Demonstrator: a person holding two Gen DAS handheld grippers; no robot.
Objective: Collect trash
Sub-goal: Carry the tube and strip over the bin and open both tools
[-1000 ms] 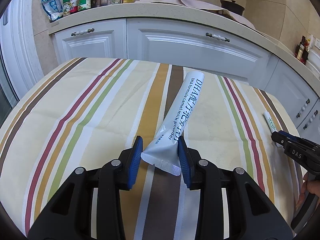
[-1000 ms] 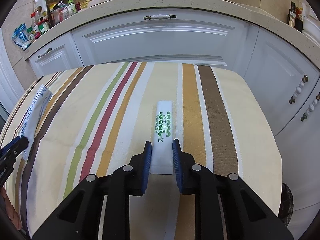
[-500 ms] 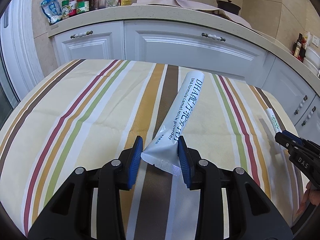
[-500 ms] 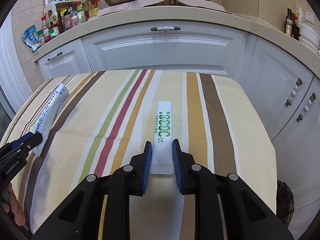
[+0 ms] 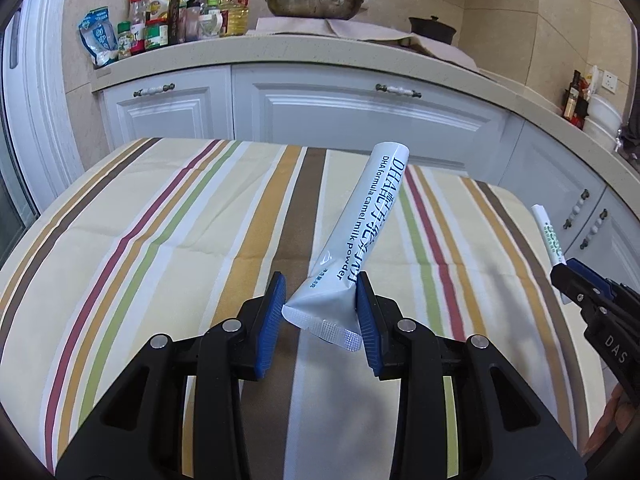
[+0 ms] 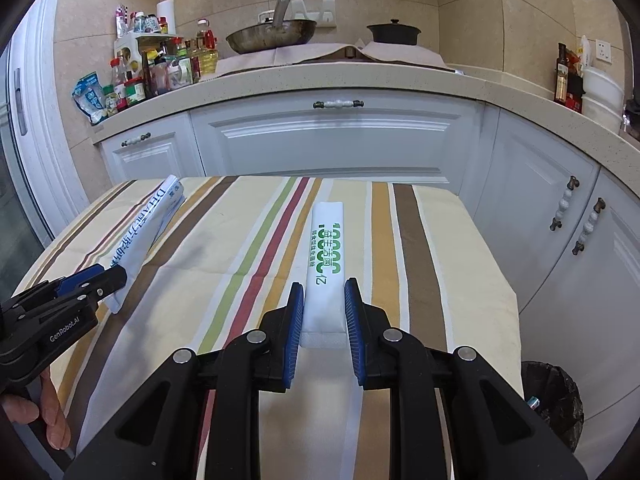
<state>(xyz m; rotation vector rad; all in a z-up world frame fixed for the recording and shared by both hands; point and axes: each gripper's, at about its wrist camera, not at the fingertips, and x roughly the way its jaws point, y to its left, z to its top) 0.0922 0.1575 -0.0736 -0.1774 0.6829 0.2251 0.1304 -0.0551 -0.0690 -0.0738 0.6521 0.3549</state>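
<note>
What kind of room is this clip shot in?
A home kitchen, most likely: a wok and a pot sit on the counter, with condiment bottles at its left end.

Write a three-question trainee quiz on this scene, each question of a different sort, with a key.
1. True or false: the left gripper is shut on the camel milk powder sachet.
2. The print on the sachet in the right gripper is: A) green, B) red, C) black.
3. Fill in: the bin with the black bag stands beside the table's ____ edge, as the right wrist view shows it.

Key: 1 true; 2 A; 3 right.
</note>
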